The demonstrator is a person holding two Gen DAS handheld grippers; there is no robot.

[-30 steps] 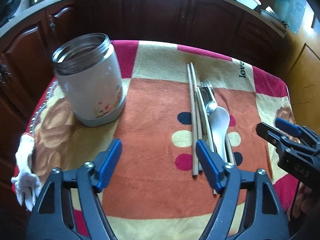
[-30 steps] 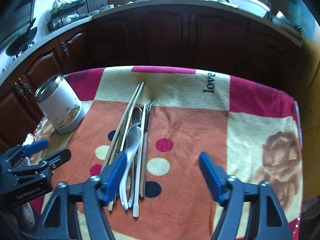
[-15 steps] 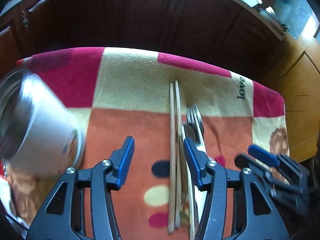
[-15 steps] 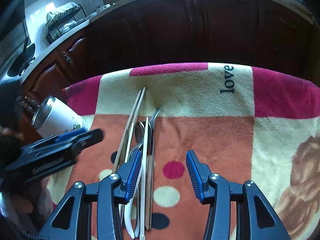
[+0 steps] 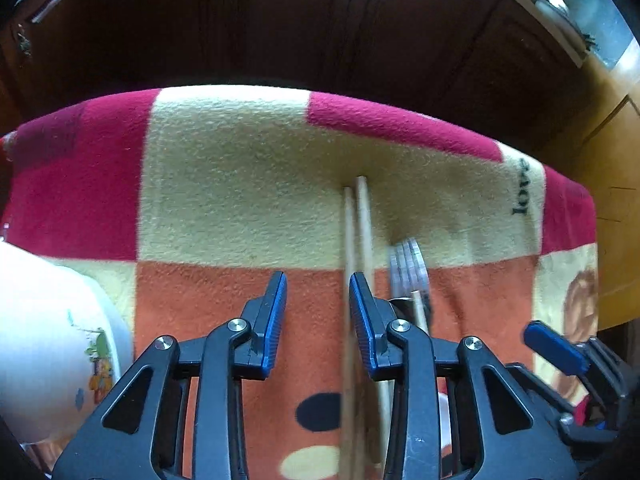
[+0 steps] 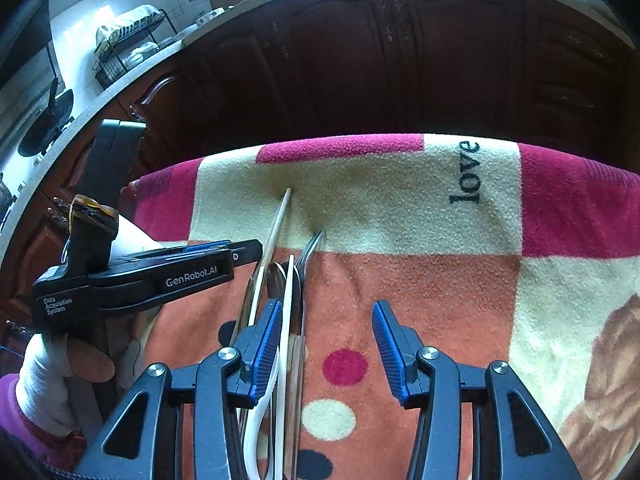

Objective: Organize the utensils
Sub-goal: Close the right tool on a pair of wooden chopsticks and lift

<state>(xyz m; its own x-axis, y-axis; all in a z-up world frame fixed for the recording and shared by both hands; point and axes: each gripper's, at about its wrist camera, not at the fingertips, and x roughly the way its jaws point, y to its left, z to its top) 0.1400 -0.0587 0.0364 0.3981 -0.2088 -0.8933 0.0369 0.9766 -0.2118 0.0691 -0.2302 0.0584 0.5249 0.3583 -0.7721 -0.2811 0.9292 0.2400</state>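
Observation:
Two pale wooden chopsticks (image 5: 362, 220) lie lengthwise on the patchwork blanket (image 5: 224, 184), with a metal fork (image 5: 408, 268) just to their right. My left gripper (image 5: 318, 286) hangs over them with its jaws closing. One chopstick runs between the jaws, close to the right pad, and nothing is pinched. In the right wrist view the bundle of chopsticks (image 6: 280, 220), fork (image 6: 310, 248), metal spoon (image 6: 275, 276) and white spoon (image 6: 260, 412) lies by the left pad of my right gripper (image 6: 326, 312), which is open. The left gripper (image 6: 240, 254) reaches in from the left.
A white steel-rimmed jar (image 5: 44, 340) stands at the blanket's left edge. The right gripper (image 5: 552, 348) shows at lower right. Dark wooden cabinets (image 6: 360, 60) rise behind the table's far edge. A gloved hand (image 6: 44, 380) holds the left gripper.
My left gripper has swung right from the jar to over the chopsticks, and its jaws have narrowed. The right gripper moved forward and left onto the utensil bundle, with its jaws narrower too.

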